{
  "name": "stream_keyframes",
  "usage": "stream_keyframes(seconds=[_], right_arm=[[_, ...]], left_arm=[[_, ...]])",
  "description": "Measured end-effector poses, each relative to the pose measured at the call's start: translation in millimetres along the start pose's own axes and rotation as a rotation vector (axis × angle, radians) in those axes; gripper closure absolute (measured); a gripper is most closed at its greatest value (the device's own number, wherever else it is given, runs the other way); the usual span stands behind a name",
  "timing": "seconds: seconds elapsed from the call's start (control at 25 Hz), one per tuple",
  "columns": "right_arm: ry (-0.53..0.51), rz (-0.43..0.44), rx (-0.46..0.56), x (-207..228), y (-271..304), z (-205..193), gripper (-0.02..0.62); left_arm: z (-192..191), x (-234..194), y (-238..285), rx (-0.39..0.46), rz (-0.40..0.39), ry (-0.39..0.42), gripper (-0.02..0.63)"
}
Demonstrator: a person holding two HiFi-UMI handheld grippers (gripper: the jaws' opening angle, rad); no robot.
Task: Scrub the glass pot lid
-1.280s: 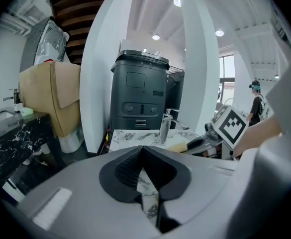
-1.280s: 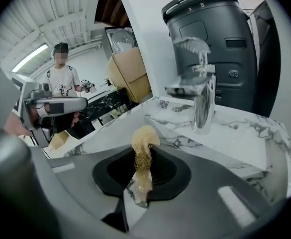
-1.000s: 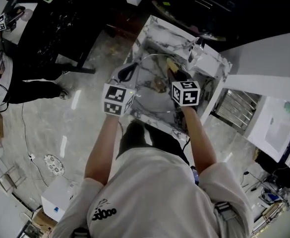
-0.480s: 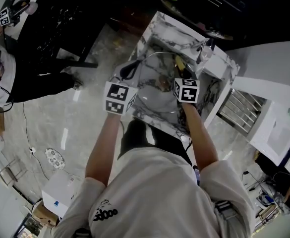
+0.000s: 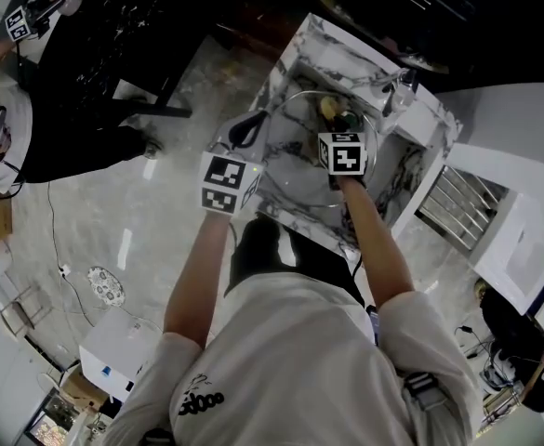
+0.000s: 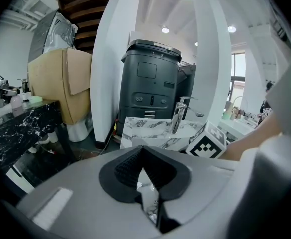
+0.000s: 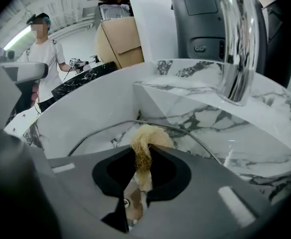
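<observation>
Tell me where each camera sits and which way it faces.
Head view: on the person's head, facing steeply down at the marble sink and glass lid; forearms and shirt show.
Left gripper view: on the left gripper, facing level across the sink toward the faucet; its closed jaws show.
Right gripper view: on the right gripper, facing into the sink; its jaws clamp a tan scrubber.
Both gripper views share the faucet.

I see a white marble sink [image 5: 341, 56] carrying everything: a chrome tap [image 5: 397, 89] stands on its back ledge, and the glass lid [image 5: 295, 177] seems to rest in its basin
</observation>
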State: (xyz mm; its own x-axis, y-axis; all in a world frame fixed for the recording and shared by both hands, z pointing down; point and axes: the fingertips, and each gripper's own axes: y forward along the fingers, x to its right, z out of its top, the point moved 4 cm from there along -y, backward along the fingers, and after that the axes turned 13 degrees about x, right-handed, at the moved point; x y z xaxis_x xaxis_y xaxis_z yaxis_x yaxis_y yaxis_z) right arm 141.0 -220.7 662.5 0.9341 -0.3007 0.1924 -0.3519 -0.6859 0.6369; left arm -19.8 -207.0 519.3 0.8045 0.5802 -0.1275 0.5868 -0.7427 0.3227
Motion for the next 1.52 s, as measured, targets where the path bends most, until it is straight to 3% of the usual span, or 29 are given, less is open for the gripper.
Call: stream_keyframes(seconds=[0.4,0.6,0.92,1.28,1.52], right_arm=[[-0.021,0.11,-0.035,-29.8,14.4,2.9,0.541],[-0.087,0.171,-0.06,-52.0,15.9,1.6,0.541],[-0.13,0.31,-0.106,-81.6,13.2,-7.1,0.541],[-0.278,0.492,-0.17,-120.6,0.4,-21.7,0.541],[-0.349,0.537,-0.206,-131.1,-8.3,-31.0,0.541]], left_arm=[[0.6,-3.7,-18.8,-0.003,0.028,0.004,0.595],[9.0,0.4,-27.8,0.011,0.028,0.034,0.595],[15.3,1.0,-38.6,0.031,0.036,0.042,0.595],[16.3,0.6,-53.1,0.062,0.055,0.044,0.595],[13.3,2.0,-59.3,0.067,0.05,0.04,0.595]])
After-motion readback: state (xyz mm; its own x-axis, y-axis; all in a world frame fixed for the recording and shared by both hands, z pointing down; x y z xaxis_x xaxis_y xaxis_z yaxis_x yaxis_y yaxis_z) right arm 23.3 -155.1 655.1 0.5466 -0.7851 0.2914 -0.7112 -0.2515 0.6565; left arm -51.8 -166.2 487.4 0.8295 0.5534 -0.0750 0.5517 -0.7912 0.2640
